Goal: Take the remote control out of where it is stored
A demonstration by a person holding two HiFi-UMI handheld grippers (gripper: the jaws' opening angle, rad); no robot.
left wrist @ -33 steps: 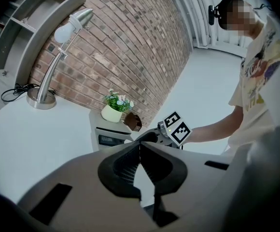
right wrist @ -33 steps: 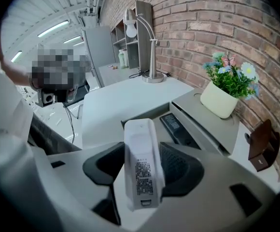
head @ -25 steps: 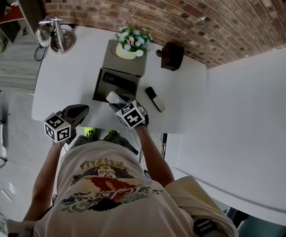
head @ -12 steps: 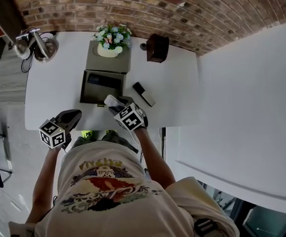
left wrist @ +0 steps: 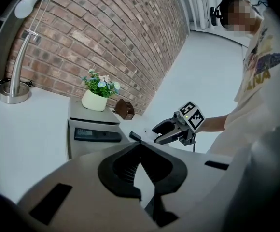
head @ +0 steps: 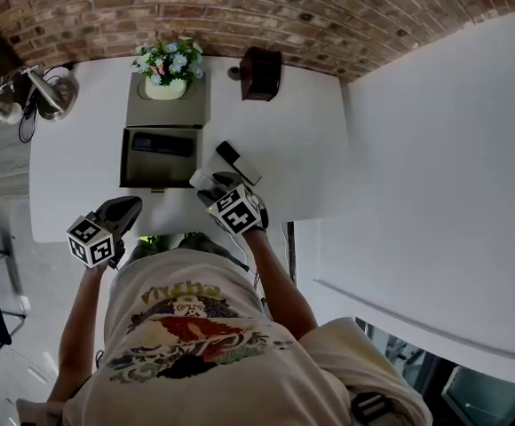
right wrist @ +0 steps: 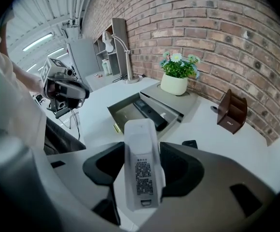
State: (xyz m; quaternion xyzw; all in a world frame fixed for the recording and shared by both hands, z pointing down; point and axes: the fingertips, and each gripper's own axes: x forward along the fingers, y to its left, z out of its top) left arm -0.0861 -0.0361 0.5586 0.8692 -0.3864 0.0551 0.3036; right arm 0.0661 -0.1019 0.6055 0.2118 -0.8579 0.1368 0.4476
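- The right claw [right wrist: 142, 161] is clamped on the white remote control [right wrist: 141, 168], with its jaws set wide and one pad on each long side
- The printed label face of the held remote is turned toward the claw's own camera, and its far end projects past the jaw tips
- The left claw [left wrist: 140, 151] has its jaws closed tip to tip, with nothing between them
- The left claw is out to the left of the right claw and well apart from it, over the near edge of the bench [head: 80, 149]
- The drawer [right wrist: 125, 112] stands open ahead of the right claw, beyond the tip of the held remote
- A dark remote control [right wrist: 149, 111] lies inside the drawer
- A black remote control [head: 238, 162] lies flat on the bench, just ahead and to the right of the right claw, beside the drawer
- A flower pot [right wrist: 175, 83] stands on top of the drawer unit, farther ahead of the right claw
- A wooden holder [right wrist: 231, 111] stands on the bench ahead and to the right of the right claw, near the brick wall [right wrist: 217, 28]
- A desk lamp [left wrist: 14, 81] stands ahead and to the left of the left claw
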